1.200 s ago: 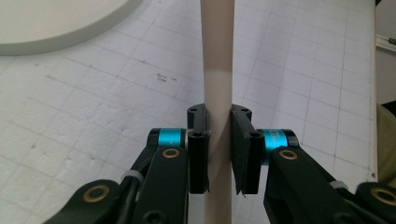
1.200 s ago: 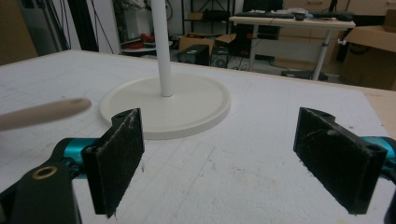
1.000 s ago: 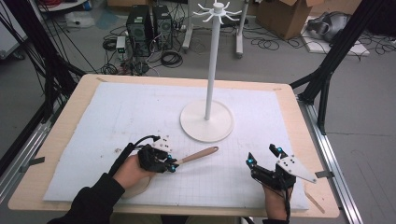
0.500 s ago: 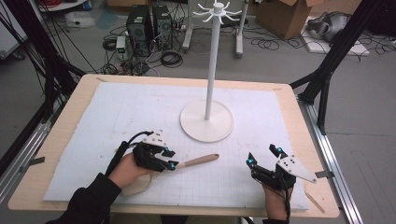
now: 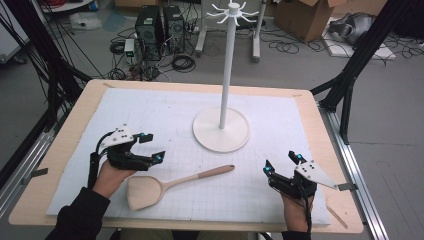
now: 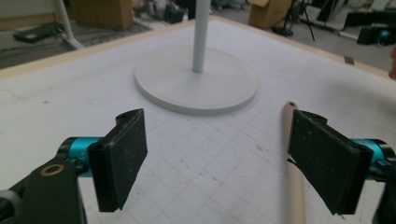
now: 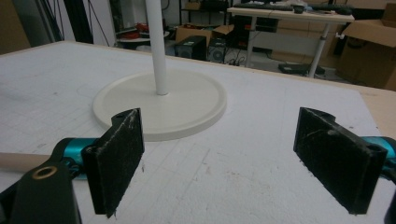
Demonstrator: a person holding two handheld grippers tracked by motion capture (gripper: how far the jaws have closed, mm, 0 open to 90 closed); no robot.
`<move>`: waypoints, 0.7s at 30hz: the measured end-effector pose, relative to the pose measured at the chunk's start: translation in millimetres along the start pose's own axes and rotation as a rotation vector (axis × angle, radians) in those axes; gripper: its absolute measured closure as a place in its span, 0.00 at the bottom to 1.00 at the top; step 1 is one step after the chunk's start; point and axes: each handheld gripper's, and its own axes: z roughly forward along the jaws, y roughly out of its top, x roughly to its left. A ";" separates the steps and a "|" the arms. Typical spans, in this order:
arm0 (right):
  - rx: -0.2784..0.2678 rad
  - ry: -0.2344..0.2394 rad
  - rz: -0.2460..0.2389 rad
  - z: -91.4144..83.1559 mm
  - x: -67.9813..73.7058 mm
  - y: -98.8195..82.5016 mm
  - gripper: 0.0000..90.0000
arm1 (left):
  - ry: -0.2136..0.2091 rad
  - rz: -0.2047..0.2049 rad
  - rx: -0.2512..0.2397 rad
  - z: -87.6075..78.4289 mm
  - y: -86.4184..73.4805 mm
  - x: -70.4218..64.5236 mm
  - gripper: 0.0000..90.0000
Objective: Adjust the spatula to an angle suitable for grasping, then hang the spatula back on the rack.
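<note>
Wooden spatula (image 5: 170, 182) lies flat on the white mat near the table's (image 5: 65, 145) front edge, just right of the left tongs (image 5: 150, 148), whose jaws have just been opening and stand apart, empty. Behind it stands the white hook stand (image 5: 221, 131); the right tongs (image 5: 281, 164), also apart and empty, rest near the front right corner.

The left gripper (image 5: 151, 147) has let go of the wooden spatula (image 5: 170, 184); its jaws have just been opening and now stand wide with nothing between them. It has drawn away toward nine o'clock and lifted slightly. The spatula's blade, covered before, now lies bare on the surface (image 5: 70, 145).
</note>
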 end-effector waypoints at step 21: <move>0.019 0.028 -0.018 7.8 8.7 6.1 0.17 | 0.007 0.000 0.031 -5.0 -5.9 -2.3 0.23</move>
